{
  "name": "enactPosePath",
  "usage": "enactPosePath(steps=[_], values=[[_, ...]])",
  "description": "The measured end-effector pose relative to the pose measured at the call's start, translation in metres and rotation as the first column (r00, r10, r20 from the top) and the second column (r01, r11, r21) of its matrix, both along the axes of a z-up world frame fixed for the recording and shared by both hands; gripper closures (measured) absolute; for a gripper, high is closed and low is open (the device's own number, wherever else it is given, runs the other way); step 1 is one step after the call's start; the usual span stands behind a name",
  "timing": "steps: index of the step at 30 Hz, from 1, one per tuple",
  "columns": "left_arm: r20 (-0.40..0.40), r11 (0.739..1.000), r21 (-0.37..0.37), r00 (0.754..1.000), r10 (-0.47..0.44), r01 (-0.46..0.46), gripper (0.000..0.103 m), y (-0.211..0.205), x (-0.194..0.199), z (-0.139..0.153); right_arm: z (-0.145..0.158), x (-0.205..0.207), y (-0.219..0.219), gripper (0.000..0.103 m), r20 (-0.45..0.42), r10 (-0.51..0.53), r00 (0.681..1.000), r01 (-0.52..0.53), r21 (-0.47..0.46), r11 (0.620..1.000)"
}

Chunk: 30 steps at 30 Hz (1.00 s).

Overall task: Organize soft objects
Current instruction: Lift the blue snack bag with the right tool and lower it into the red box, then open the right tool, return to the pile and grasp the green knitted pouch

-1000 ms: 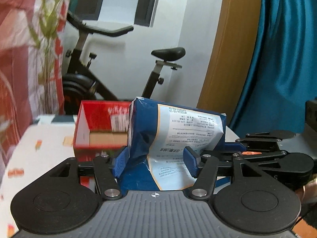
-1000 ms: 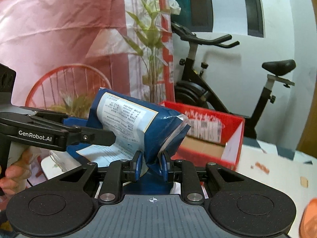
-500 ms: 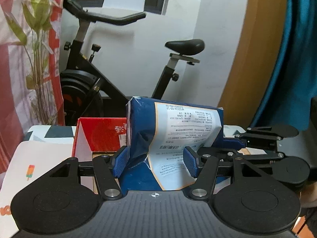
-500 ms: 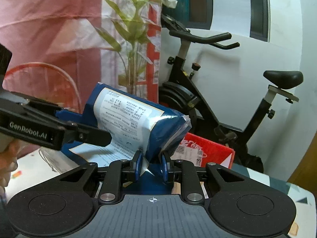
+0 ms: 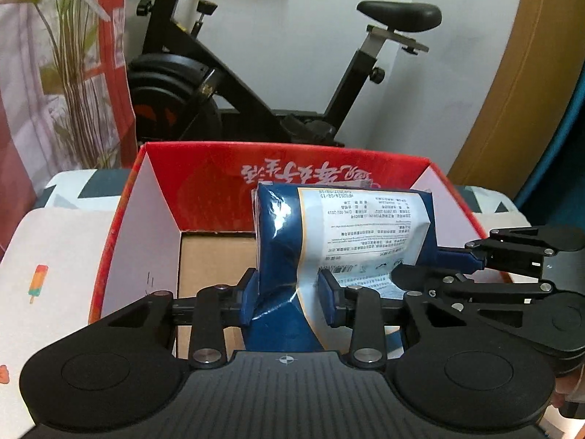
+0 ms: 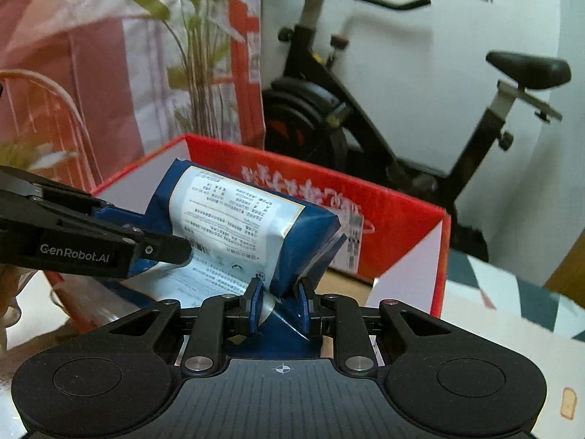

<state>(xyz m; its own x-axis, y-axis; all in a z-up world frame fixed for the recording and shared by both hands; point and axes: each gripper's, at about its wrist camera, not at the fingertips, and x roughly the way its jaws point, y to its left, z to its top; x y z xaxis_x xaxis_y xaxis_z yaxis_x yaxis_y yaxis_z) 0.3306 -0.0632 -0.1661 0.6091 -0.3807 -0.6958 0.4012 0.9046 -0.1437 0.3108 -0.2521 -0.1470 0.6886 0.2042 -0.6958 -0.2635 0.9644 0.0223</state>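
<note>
Progress is looking partial: the soft blue plastic pack with the white printed label (image 5: 343, 241) is hanging in the middle of both wrist views, over the open red cardboard box with white inner flaps (image 5: 204, 179), and it is not yet lying on the brown cardboard floor (image 5: 215, 256) showing at centre left of the left view. The left gripper (image 5: 289, 294) is squeezing the near end of the pack, its blue pads pressing in from both sides; its jaws have just been closing tighter with the pack between them. The right gripper (image 6: 279, 303), at lower centre of its own view, is pinching the crimped seam of the same pack, jaws nearly together with the foil creased between them. In the right view the left gripper's black arm is reaching in from the left edge to the pack's other end. What I am judging as left: lowering the pack past the rim, letting both grips go, then fetching any other soft items, none of which is showing here. The box interior, as far as it is visible, is holding nothing else, though the pack is hiding part of it. A black exercise bike (image 5: 256, 84) is standing behind the box, in the upper half of both frames
</note>
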Motion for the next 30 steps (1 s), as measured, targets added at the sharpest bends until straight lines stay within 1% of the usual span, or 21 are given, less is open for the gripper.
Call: enactPosePath(steps=[3, 5, 8, 11, 16, 19, 22, 25, 27, 28, 29, 30], values=[[-0.019, 1.0, 0.009, 1.0, 0.0, 0.0, 0.068, 0.001, 0.008, -0.007, -0.005, 0.004, -0.002, 0.084, -0.023, -0.026, 0.999, 0.027, 0.007, 1.0], [-0.03, 1.0, 0.002, 1.0, 0.008, -0.008, 0.068, 0.003, 0.013, -0.01, -0.007, 0.007, -0.005, 0.084, -0.032, -0.051, 0.998, 0.052, 0.018, 0.998], [-0.03, 1.0, -0.008, 0.999, 0.016, -0.017, 0.067, 0.004, 0.013, -0.011, -0.009, 0.009, -0.009, 0.084, -0.032, -0.088, 0.996, 0.088, 0.009, 0.996], [-0.033, 0.999, -0.031, 0.999, 0.022, -0.023, 0.067, 0.008, 0.012, -0.008, -0.007, 0.006, -0.014, 0.084, -0.03, -0.101, 0.994, 0.102, 0.014, 0.995], [-0.021, 0.997, -0.067, 0.999, 0.032, -0.033, 0.066, 0.018, 0.004, 0.002, 0.005, -0.011, -0.019, 0.082, -0.01, -0.108, 0.994, 0.108, 0.031, 0.994], [-0.012, 0.996, -0.085, 0.999, 0.034, -0.035, 0.066, 0.023, -0.006, 0.01, 0.014, -0.026, -0.021, 0.078, 0.005, -0.11, 0.994, 0.11, 0.042, 0.993], [0.013, 0.996, -0.084, 0.999, 0.032, -0.031, 0.066, 0.028, -0.021, 0.017, 0.022, -0.044, -0.024, 0.077, 0.018, -0.118, 0.993, 0.117, 0.063, 0.991], [0.03, 0.996, -0.084, 0.999, 0.03, -0.028, 0.066, 0.034, -0.04, 0.023, 0.028, -0.065, -0.024, 0.07, 0.028, -0.132, 0.991, 0.129, 0.09, 0.988], [0.042, 0.997, -0.077, 0.999, 0.03, -0.027, 0.066, 0.037, -0.052, 0.025, 0.03, -0.08, -0.023, 0.062, 0.037, -0.136, 0.99, 0.132, 0.099, 0.986], [0.048, 0.997, -0.075, 0.998, 0.029, -0.025, 0.065, 0.038, -0.059, 0.026, 0.03, -0.087, -0.023, 0.06, 0.04, -0.137, 0.99, 0.133, 0.101, 0.986], [0.052, 0.997, -0.071, 0.998, 0.029, -0.025, 0.064, 0.039, -0.065, 0.026, 0.029, -0.094, -0.022, 0.056, 0.041, -0.139, 0.989, 0.134, 0.101, 0.986], [0.053, 0.997, -0.069, 0.998, 0.029, -0.025, 0.061, 0.04, -0.07, 0.026, 0.028, -0.1, -0.02, 0.051, 0.041, -0.139, 0.989, 0.134, 0.103, 0.986]])
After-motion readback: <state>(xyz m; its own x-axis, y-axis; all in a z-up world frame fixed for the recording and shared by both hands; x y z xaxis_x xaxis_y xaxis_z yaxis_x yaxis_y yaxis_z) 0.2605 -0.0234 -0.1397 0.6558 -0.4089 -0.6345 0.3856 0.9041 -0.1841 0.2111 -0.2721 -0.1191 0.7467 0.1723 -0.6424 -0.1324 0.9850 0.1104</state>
